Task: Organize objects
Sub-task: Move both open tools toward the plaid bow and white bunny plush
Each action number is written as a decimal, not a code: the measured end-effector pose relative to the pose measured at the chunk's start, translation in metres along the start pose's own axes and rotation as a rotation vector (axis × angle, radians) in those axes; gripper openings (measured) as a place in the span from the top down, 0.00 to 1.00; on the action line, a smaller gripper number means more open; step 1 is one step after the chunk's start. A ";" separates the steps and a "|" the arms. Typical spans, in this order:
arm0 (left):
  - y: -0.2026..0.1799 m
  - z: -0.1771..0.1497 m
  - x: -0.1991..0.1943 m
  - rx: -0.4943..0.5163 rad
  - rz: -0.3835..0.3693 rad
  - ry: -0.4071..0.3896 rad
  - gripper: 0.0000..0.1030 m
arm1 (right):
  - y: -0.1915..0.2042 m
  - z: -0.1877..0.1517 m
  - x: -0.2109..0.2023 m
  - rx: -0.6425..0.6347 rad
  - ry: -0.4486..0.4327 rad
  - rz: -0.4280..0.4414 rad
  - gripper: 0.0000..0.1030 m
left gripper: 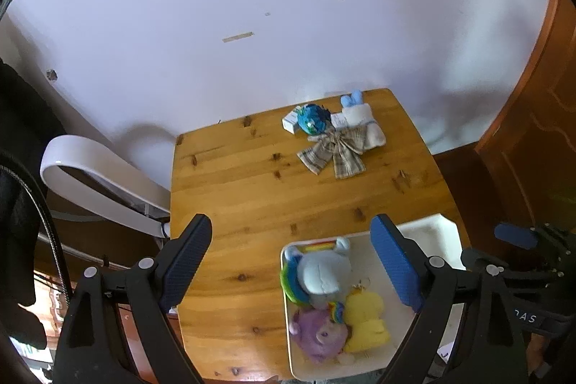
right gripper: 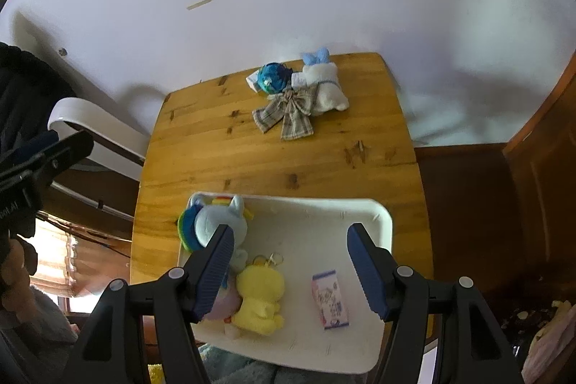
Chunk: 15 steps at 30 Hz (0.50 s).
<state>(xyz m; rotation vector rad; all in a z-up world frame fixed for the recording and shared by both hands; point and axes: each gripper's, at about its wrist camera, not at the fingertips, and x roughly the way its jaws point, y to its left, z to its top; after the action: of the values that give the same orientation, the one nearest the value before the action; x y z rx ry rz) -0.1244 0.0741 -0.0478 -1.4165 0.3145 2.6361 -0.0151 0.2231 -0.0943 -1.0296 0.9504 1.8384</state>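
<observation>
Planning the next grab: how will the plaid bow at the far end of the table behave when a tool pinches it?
The plaid bow looks like thin fabric lying flat, so probably floppy and light. Its tails would likely droop. It touches the white plush, which might shift too.

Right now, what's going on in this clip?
A person holding two grippers is sorting toys into a white tray. Both the left gripper and right gripper are open and empty. The tray already holds a blue plush, yellow plush, purple plush and small packet. A plaid bow and other toys wait at the table's far end.
</observation>
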 end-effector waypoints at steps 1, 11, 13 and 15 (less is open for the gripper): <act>0.002 0.005 0.002 -0.002 -0.005 0.002 0.11 | 0.000 0.005 0.001 0.001 0.001 0.000 0.36; 0.009 0.066 0.047 0.014 -0.044 0.018 0.11 | -0.013 0.075 0.019 0.008 -0.026 -0.044 0.36; 0.008 0.078 0.062 0.018 -0.046 0.024 0.11 | -0.016 0.093 0.028 0.007 -0.032 -0.065 0.36; 0.007 0.090 0.079 0.018 -0.052 0.032 0.11 | -0.019 0.111 0.040 0.011 -0.028 -0.077 0.36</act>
<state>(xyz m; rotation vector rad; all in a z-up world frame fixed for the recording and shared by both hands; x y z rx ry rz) -0.2415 0.0910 -0.0644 -1.4430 0.3004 2.5647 -0.0438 0.3394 -0.0914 -1.0173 0.8909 1.7775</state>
